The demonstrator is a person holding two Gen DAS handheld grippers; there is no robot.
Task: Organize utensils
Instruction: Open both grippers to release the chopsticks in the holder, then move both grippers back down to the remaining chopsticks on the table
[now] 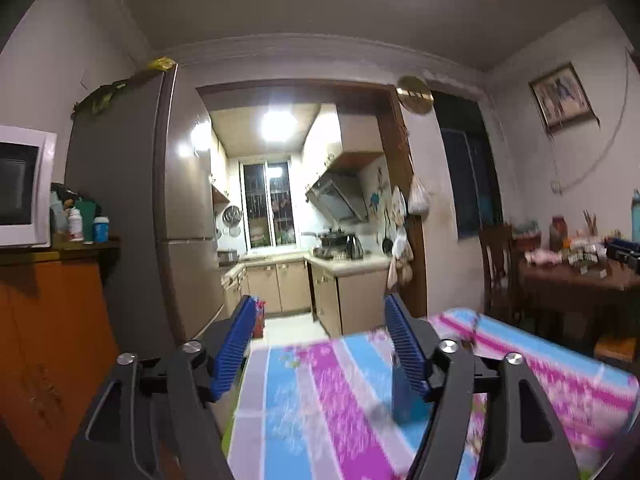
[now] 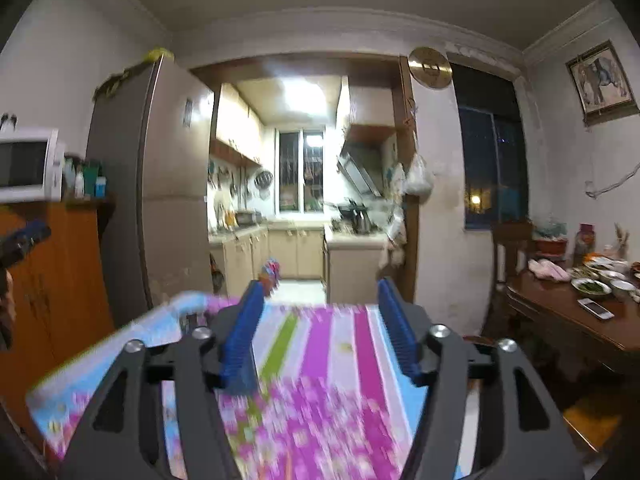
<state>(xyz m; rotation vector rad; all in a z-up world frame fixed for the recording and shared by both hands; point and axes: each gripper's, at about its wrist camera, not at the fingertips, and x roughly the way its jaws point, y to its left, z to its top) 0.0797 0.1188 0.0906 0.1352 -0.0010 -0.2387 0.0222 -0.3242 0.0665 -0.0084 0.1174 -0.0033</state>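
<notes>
My left gripper (image 1: 320,308) is open and empty, held above a table with a striped pink, blue and purple floral cloth (image 1: 320,408). My right gripper (image 2: 322,292) is also open and empty, above the same cloth (image 2: 320,380). The left gripper also shows at the left edge of the right wrist view (image 2: 24,240); the right gripper shows at the right edge of the left wrist view (image 1: 624,252). No utensils show on the cloth; the cloth is blurred by motion.
An orange cabinet (image 1: 52,320) with a white microwave (image 1: 24,188) stands left, beside a tall fridge (image 1: 132,208). A kitchen doorway (image 1: 288,208) lies straight ahead. A dark wooden table (image 2: 576,316) with dishes and a phone stands right.
</notes>
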